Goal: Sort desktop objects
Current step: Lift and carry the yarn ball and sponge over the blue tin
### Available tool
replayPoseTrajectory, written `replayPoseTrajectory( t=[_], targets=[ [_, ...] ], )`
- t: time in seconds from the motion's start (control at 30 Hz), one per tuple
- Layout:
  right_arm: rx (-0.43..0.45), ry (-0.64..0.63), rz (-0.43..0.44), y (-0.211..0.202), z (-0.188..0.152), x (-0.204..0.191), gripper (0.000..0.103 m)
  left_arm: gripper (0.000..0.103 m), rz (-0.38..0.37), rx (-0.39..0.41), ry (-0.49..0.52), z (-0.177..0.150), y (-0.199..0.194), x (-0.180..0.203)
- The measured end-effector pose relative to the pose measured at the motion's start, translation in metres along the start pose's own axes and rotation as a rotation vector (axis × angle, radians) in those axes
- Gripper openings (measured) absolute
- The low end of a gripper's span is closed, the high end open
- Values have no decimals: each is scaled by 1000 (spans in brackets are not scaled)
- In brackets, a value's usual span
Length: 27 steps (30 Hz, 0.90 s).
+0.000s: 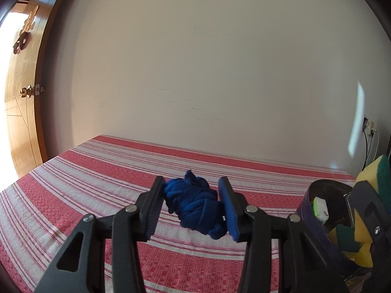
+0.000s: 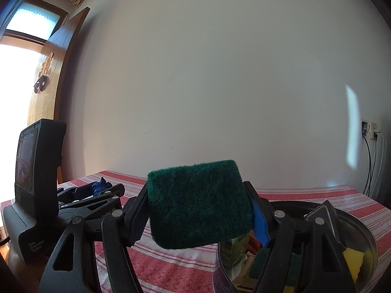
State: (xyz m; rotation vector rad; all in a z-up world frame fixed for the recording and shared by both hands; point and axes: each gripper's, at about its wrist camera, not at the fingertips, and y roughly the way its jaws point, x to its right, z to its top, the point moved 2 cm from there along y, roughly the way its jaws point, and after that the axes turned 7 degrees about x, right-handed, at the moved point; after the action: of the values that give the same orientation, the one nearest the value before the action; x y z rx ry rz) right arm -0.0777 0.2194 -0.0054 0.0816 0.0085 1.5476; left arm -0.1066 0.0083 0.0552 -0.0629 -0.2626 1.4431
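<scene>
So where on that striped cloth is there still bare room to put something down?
The striped tablecloth lies bare from its left edge, toward the door, to the wall behind. It gets crowded on the right: the round tin already holds sponges and a small box, and both grippers are full, the left gripper with a blue cloth, the right gripper with a green sponge.

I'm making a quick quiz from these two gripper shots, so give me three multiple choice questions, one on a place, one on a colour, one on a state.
1. Where is the round tin?
A on the striped cloth
B on the floor
C on a shelf

2. What colour is the bundled fabric?
A blue
B white
C orange

3. The right gripper is:
A empty
B shut on the sponge
C out of view

Answers: A, red-striped cloth surrounds the tin; A, deep blue between the left gripper jaws; B, jaws squeeze its green face.
</scene>
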Motion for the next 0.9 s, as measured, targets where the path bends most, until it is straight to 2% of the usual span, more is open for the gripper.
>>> replayPoseTrajectory(
  t=[0.4, 0.47, 0.57, 0.67, 0.9],
  targets=[
    [18, 3, -67, -4, -3, 16, 73, 45, -66, -16, 0, -5, -3, 17],
    [23, 6, -84, 12, 6, -13, 73, 45, -80, -14, 7, -5, -5, 24],
    [33, 13, -112, 13, 9, -12, 73, 45, -104, -5, 21, -2, -10, 36],
    [36, 22, -140, 9, 5, 10, 73, 45, -128, 2, 30, 1, -16, 48],
    [50, 44, -212, 10, 8, 26, 73, 45, -195, 30, 66, 12, -24, 79]
  ],
)
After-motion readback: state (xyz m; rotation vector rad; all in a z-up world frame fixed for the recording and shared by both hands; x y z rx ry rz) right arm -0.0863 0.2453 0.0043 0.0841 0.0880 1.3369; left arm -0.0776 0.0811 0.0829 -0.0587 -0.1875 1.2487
